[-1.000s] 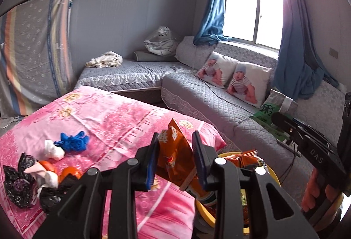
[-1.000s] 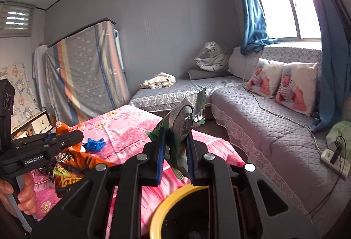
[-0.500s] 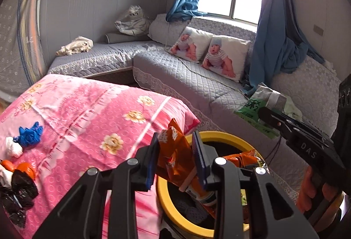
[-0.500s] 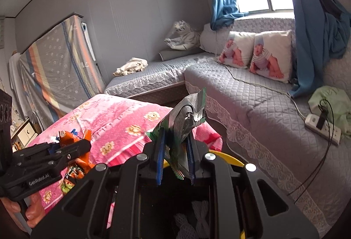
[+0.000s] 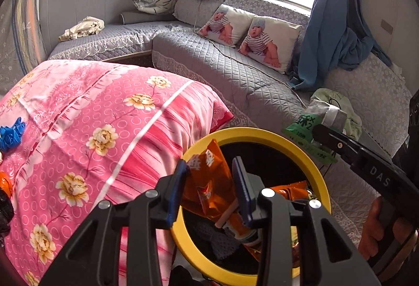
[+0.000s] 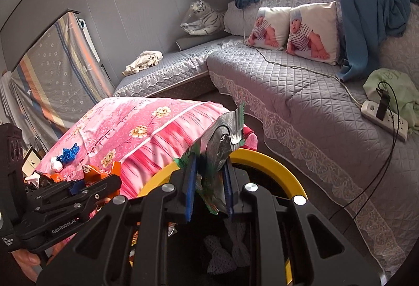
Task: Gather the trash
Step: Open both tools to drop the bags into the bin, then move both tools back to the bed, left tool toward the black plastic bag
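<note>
My left gripper (image 5: 209, 176) is shut on an orange snack wrapper (image 5: 207, 181) and holds it over the yellow-rimmed black bin (image 5: 262, 132). My right gripper (image 6: 209, 181) is shut on a green and silver wrapper (image 6: 222, 139) above the same bin's rim (image 6: 272, 162). The left gripper with its orange wrapper also shows in the right wrist view (image 6: 86, 181). The right gripper and its green wrapper (image 5: 311, 123) show at the right in the left wrist view. Trash lies inside the bin.
A pink floral-covered table (image 5: 104, 115) stands left of the bin, with blue (image 5: 10, 132), orange and black trash at its left end. A grey quilted sofa (image 5: 235, 65) runs behind. A power strip (image 6: 385, 120) and cable lie on the sofa.
Both grippers have moved from over the pink table to above the bin, each still holding its wrapper. The bin opening now fills the lower view.
</note>
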`<move>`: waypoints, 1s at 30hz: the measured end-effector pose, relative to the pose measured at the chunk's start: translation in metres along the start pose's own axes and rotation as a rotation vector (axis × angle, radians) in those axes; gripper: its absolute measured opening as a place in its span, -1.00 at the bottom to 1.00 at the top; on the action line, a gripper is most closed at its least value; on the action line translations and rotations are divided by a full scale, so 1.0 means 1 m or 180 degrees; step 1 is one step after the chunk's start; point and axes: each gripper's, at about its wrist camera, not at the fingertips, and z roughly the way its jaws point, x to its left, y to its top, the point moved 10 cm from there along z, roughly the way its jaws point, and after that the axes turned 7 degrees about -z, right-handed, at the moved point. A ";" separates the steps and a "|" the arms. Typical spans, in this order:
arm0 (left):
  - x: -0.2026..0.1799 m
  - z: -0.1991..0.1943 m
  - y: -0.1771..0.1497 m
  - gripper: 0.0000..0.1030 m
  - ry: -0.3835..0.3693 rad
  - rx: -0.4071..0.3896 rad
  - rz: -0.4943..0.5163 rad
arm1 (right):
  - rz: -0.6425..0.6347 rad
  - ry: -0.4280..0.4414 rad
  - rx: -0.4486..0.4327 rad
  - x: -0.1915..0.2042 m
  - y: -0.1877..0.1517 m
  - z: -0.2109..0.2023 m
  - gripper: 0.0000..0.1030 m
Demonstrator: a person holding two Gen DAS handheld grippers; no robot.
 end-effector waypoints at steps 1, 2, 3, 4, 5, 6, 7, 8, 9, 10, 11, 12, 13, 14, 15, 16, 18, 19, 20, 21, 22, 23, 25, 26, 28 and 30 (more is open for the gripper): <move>0.001 0.000 0.000 -0.29 0.0011 -0.0009 -0.0018 | 0.0012 -0.0010 -0.0005 -0.001 0.001 0.000 -0.57; 0.002 0.001 0.000 -0.22 0.0027 -0.0015 -0.0033 | 0.0031 -0.0017 -0.0013 -0.002 0.001 -0.001 -0.52; 0.003 0.002 0.001 -0.21 0.0031 -0.0014 -0.0047 | 0.0042 -0.0011 -0.0021 -0.002 0.001 -0.002 -0.42; 0.005 0.003 0.000 -0.18 0.0027 -0.0008 -0.0065 | 0.0058 -0.0015 -0.0034 -0.003 0.002 -0.003 -0.33; 0.005 0.003 0.000 -0.12 0.0020 -0.0005 -0.0079 | 0.0075 -0.0035 -0.0049 -0.006 0.003 -0.004 -0.29; 0.005 0.003 -0.001 -0.09 0.0022 0.0003 -0.0092 | 0.0084 -0.0055 -0.0063 -0.008 0.003 -0.004 -0.25; 0.006 0.003 -0.001 -0.04 0.0020 0.0002 -0.0112 | 0.0097 -0.0076 -0.0073 -0.009 0.004 -0.005 -0.20; 0.007 0.002 -0.001 0.03 0.0006 -0.0003 -0.0133 | 0.0120 -0.0081 -0.0083 -0.011 0.004 -0.006 -0.15; 0.008 0.001 0.000 0.06 0.0005 -0.0010 -0.0143 | 0.0141 -0.0077 -0.0086 -0.012 0.004 -0.007 -0.07; 0.009 0.000 0.001 0.13 0.0006 -0.0030 -0.0163 | 0.0164 -0.0085 -0.0088 -0.015 0.005 -0.007 -0.05; 0.011 -0.002 0.002 0.16 -0.0001 -0.0042 -0.0179 | 0.0180 -0.0091 -0.0096 -0.016 0.005 -0.009 -0.04; 0.013 -0.003 0.002 0.16 0.0010 -0.0050 -0.0189 | 0.0184 -0.0101 -0.0106 -0.017 0.006 -0.010 -0.04; 0.015 -0.004 0.003 0.16 0.0019 -0.0059 -0.0203 | 0.0189 -0.0117 -0.0119 -0.018 0.006 -0.011 -0.03; 0.017 -0.006 0.005 0.16 0.0014 -0.0074 -0.0227 | 0.0194 -0.0124 -0.0130 -0.019 0.008 -0.013 -0.03; 0.020 -0.008 0.007 0.16 0.0011 -0.0090 -0.0251 | 0.0200 -0.0118 -0.0137 -0.019 0.008 -0.014 -0.03; 0.022 -0.011 0.009 0.16 0.0017 -0.0110 -0.0271 | 0.0205 -0.0116 -0.0146 -0.018 0.010 -0.016 -0.03; 0.031 -0.019 0.015 0.16 0.0049 -0.0182 -0.0317 | 0.0188 -0.0125 -0.0179 -0.017 0.013 -0.019 -0.02; 0.035 -0.022 0.018 0.16 0.0062 -0.0216 -0.0341 | 0.0175 -0.0125 -0.0194 -0.015 0.016 -0.021 -0.02; 0.039 -0.026 0.021 0.16 0.0078 -0.0246 -0.0364 | 0.0165 -0.0117 -0.0209 -0.013 0.018 -0.022 -0.02; 0.044 -0.030 0.024 0.16 0.0092 -0.0278 -0.0393 | 0.0156 -0.0099 -0.0229 -0.011 0.021 -0.023 -0.02; 0.050 -0.035 0.027 0.16 0.0103 -0.0311 -0.0420 | 0.0141 -0.0081 -0.0247 -0.008 0.024 -0.025 -0.02; 0.056 -0.041 0.031 0.16 0.0131 -0.0355 -0.0453 | 0.0121 -0.0065 -0.0269 -0.004 0.027 -0.026 -0.02; 0.071 -0.054 0.039 0.16 0.0190 -0.0453 -0.0510 | 0.0064 -0.0001 -0.0326 0.008 0.035 -0.029 -0.02; 0.080 -0.063 0.044 0.16 0.0229 -0.0517 -0.0541 | 0.0034 0.0032 -0.0346 0.014 0.038 -0.030 -0.02; 0.096 -0.081 0.051 0.16 0.0289 -0.0625 -0.0597 | -0.0030 0.0127 -0.0405 0.031 0.047 -0.031 0.00; 0.116 -0.101 0.057 0.16 0.0413 -0.0744 -0.0648 | -0.0125 0.0240 -0.0454 0.051 0.056 -0.032 0.01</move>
